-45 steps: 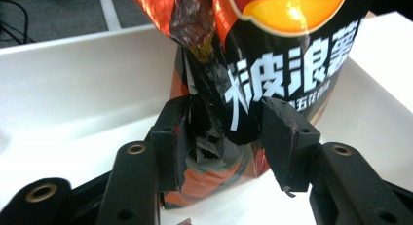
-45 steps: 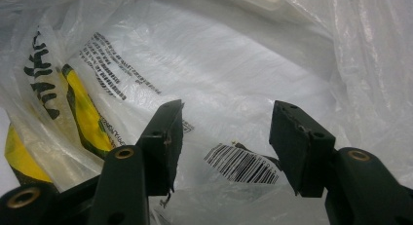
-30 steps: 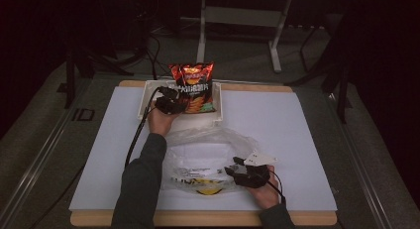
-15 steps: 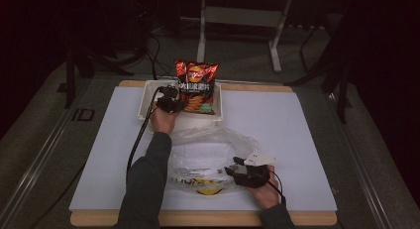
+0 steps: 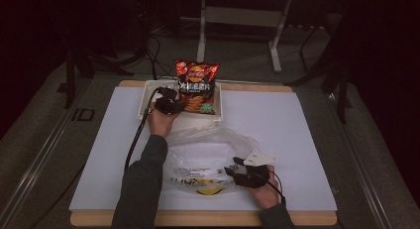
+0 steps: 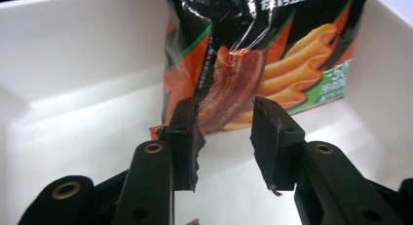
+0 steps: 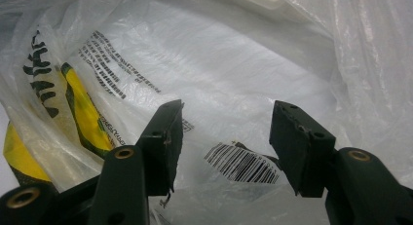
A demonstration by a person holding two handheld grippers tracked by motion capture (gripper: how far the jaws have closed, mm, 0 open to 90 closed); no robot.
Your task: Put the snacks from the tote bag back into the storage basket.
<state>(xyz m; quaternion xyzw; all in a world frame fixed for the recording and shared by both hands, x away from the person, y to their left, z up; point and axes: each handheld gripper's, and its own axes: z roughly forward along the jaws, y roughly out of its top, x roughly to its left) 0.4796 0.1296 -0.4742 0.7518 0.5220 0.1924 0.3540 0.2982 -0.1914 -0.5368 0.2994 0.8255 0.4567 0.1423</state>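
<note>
A red and black snack bag [image 5: 196, 85] stands upright in a white tray [image 5: 146, 97] at the far side of the table. My left gripper [image 5: 171, 102] is at its lower left part. In the left gripper view the jaws have just been closing, and my left gripper [image 6: 224, 113] pinches the crinkled lower front of the snack bag [image 6: 292, 54] between its tips, above the tray [image 6: 73, 64] floor. My right gripper [image 5: 233, 170] rests at the near right edge of a clear plastic bag [image 5: 208, 149]. Its jaws stand apart, my right gripper [image 7: 224, 118] open over the plastic bag [image 7: 219, 54] film.
Something yellow and black [image 5: 208, 191] lies inside the plastic bag, also seen as a yellow and black shape [image 7: 83, 108] through the film. The white mat [image 5: 302, 135] has bare room to the right and left. Metal table legs [image 5: 202, 26] stand on the floor beyond the table.
The snack bag has tipped up from leaning low in the tray to standing upright, its top now above the far rim. The left hand shifted slightly. The right hand kept still.
</note>
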